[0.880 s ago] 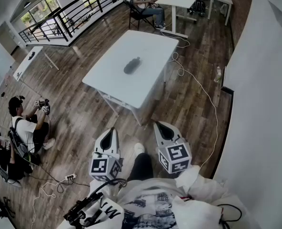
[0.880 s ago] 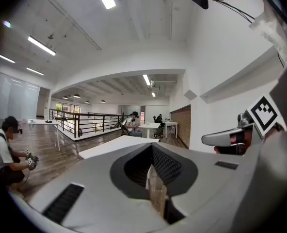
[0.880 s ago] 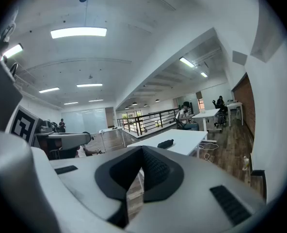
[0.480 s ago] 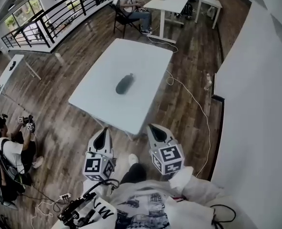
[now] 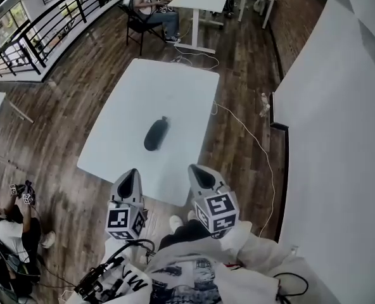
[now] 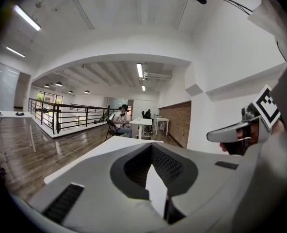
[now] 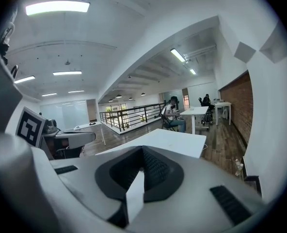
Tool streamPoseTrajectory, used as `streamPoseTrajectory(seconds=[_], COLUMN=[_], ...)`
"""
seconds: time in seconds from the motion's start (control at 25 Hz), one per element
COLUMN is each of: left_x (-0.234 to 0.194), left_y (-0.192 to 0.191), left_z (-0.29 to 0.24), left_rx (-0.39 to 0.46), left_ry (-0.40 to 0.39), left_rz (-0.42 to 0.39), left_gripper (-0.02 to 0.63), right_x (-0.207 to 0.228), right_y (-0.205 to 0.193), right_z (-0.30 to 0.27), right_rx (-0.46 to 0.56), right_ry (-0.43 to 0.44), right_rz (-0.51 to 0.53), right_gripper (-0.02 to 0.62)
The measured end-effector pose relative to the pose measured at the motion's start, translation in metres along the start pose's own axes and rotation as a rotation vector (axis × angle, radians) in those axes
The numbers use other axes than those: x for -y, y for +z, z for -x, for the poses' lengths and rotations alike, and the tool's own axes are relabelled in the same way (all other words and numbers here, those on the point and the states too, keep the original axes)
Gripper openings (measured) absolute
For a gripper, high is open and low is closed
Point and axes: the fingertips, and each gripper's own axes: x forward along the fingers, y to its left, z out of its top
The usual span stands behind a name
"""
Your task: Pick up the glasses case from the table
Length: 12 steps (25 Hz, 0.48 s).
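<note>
Glasses case (image 5: 156, 135) mid-frame on table (image 5: 175, 94), lengthwise up-frame — above left gripper (image 5: 132, 173), farther from right gripper (image 5: 197, 171); both closed, empty.

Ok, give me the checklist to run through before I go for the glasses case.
1. Clear view of the glasses case, lying alone on the white table: ok.
2. Open left tongs: not ok, shut and empty.
3. Open right tongs: not ok, shut and empty.
4. Tongs at the case: not ok, both hang near the table's near edge, short of it.
5. Case lid closed: cannot tell, too small to see.
</note>
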Motion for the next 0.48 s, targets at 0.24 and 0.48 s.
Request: streamPoseTrajectory(seconds=[0.24,0.48], left_x=[-0.011,-0.020], left_y=[0.003,0.003], left_z=[-0.028,-0.067], left_rx=[-0.071,-0.108], left_ry=[0.011,0.017], left_rz=[-0.029,-0.071], left_gripper=[0.021,0.021], right_x=[0.006,0.017], right_y=[0.013,0.015], right_z=[-0.042,-0.066], right_rx=[0.002,-0.001], right_ry=[0.041,0.081], right_rz=[-0.023,-0.052], right_gripper=[-0.002,-0.002])
